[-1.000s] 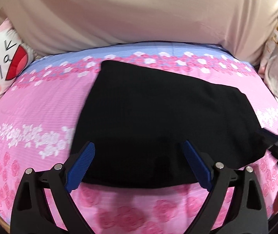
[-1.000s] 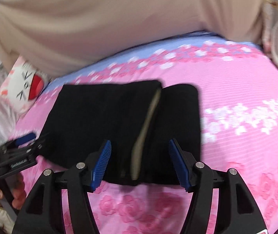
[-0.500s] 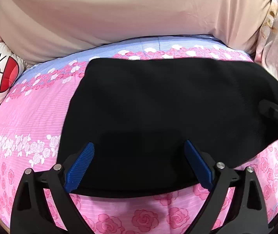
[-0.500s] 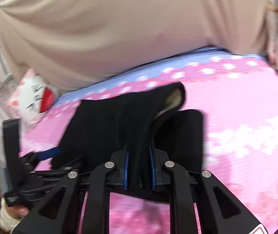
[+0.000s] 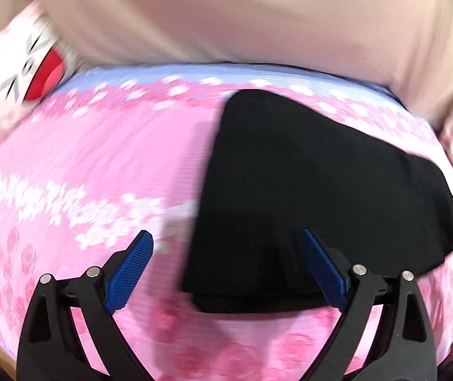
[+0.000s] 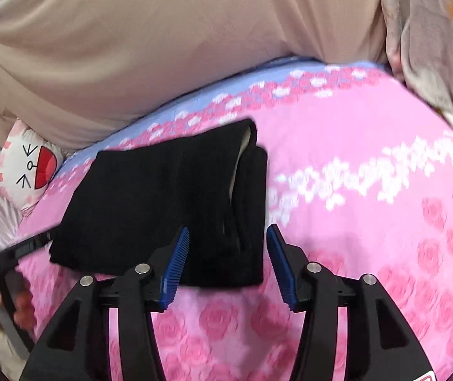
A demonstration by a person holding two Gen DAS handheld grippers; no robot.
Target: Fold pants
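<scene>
The black pants (image 5: 315, 197) lie folded into a compact stack on the pink floral bedsheet (image 5: 83, 165). My left gripper (image 5: 226, 270) is open at the near left corner of the stack, its right pad over the cloth and its left pad over bare sheet. In the right wrist view the pants (image 6: 169, 203) show a pale lining at the far right fold. My right gripper (image 6: 225, 263) hovers over the stack's near right edge; its jaws are opening, and the blue pads stand clear of the cloth. The left gripper's body (image 6: 1, 254) shows at the left edge there, a hand around it.
A person in a beige top (image 6: 179, 47) stands close behind the bed's far edge. A white cartoon-face pillow (image 6: 32, 165) lies at the far left. Patterned fabric (image 6: 426, 47) hangs at the far right. Open pink sheet spreads to the right of the stack.
My right gripper was pinched shut on the pants' right fold half a second ago and has let go; the fold lies flat now. My left gripper has shifted left, off the stack's middle.
</scene>
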